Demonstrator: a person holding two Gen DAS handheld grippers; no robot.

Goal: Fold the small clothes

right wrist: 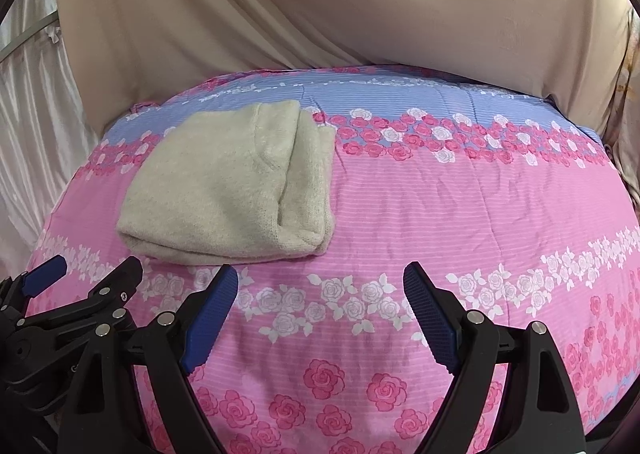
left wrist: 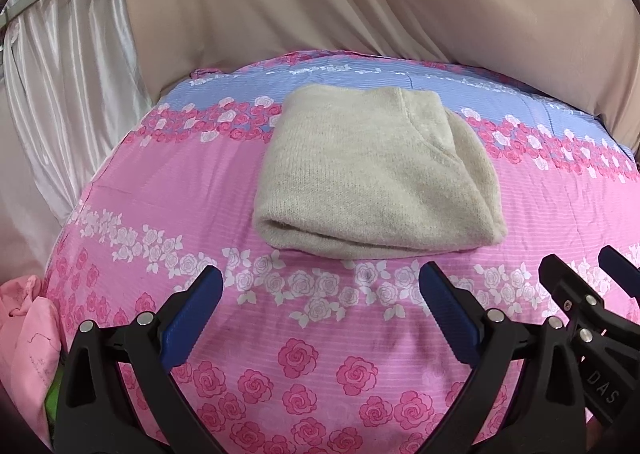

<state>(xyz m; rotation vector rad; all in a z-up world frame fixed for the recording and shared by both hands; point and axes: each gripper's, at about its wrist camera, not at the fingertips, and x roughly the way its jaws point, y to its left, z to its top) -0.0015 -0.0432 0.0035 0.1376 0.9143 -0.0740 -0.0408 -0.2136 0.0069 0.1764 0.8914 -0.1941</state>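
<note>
A cream knitted garment [left wrist: 372,173] lies folded into a thick square on the pink rose-print bed cover [left wrist: 280,334]. It also shows in the right wrist view [right wrist: 232,185], to the left of centre. My left gripper [left wrist: 320,282] is open and empty, hovering just short of the garment's near edge. My right gripper [right wrist: 320,278] is open and empty, near the garment's near right corner and apart from it. The right gripper also shows at the right edge of the left wrist view [left wrist: 584,266]; the left one shows at the left edge of the right wrist view [right wrist: 96,266].
A beige sheet [left wrist: 400,5] hangs behind the bed. A shiny white curtain [left wrist: 60,73] hangs at the left. Pink clothing [left wrist: 28,334] lies off the bed's left side. The bed cover [right wrist: 460,193] stretches to the right of the garment.
</note>
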